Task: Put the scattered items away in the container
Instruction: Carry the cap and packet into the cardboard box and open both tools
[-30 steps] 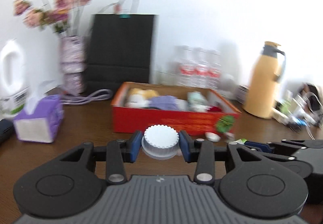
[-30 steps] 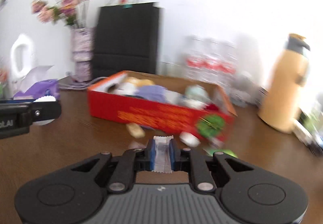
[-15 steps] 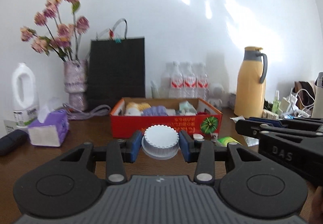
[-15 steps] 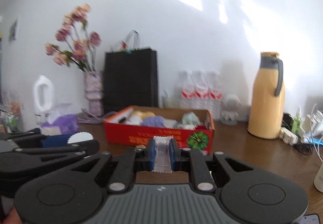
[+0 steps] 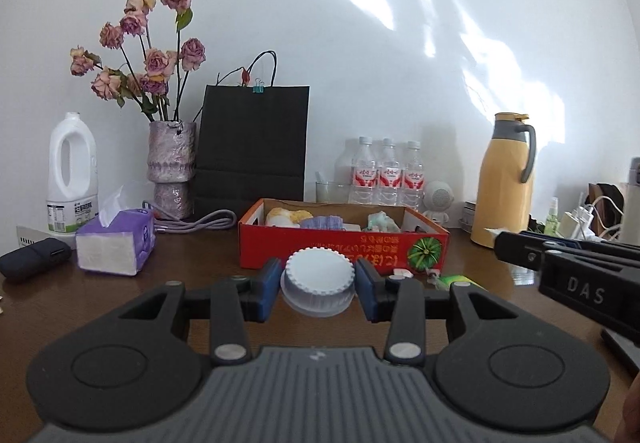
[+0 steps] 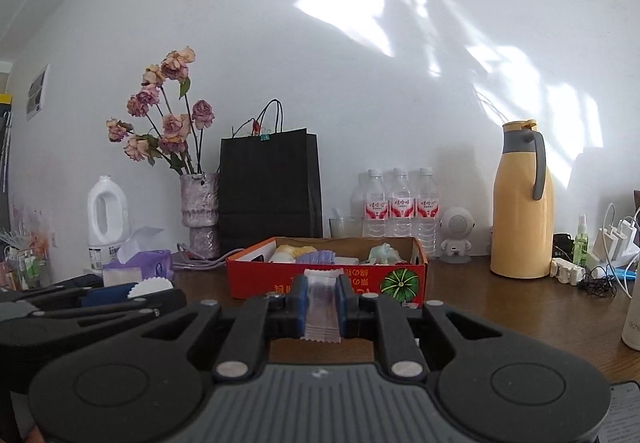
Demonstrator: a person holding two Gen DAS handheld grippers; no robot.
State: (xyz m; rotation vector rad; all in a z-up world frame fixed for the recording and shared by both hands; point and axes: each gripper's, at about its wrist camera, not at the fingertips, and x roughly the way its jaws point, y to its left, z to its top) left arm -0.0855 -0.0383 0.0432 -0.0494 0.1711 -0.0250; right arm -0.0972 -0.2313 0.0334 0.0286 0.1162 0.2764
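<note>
Dark brown wood forms the table (image 5: 192,295), backed by a white wall. One red box (image 5: 320,249) sits near its middle with several items already inside. Behind it stand three water bottles (image 5: 385,171), one black paper bag (image 5: 254,147), one vase of dried roses (image 5: 171,163) and one yellow thermos (image 5: 505,183); one purple tissue box (image 5: 116,243) and one white jug (image 5: 72,179) lie to the left. The left gripper (image 5: 318,285) has its jaws closed on one white ridged cap (image 5: 319,279), held in front of the box. The right gripper (image 6: 322,303) has its jaws pinched nearly together on one clear sachet (image 6: 322,305), also short of the box. Two or three small scraps (image 5: 404,274) lie on the table by the box's front wall.
</note>
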